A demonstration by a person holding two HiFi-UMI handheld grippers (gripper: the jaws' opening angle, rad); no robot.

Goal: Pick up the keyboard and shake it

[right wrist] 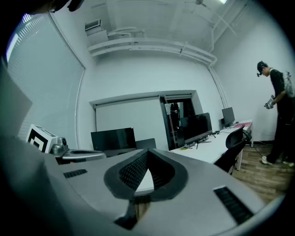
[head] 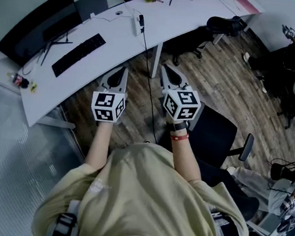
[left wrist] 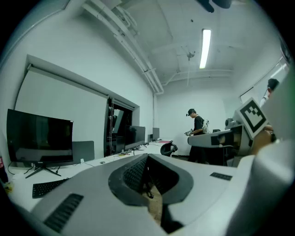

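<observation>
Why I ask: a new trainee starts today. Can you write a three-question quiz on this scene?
1. True or false: the keyboard lies on the white desk, and neither gripper touches it.
2. Pick one. The left hand-held gripper and the right hand-held gripper are: A) both shut and empty; B) both wide open; C) both clamped on the keyboard.
3. Fill in: beyond the keyboard on the desk stands a dark ____.

Key: 1 true; 2 A; 3 monitor.
</observation>
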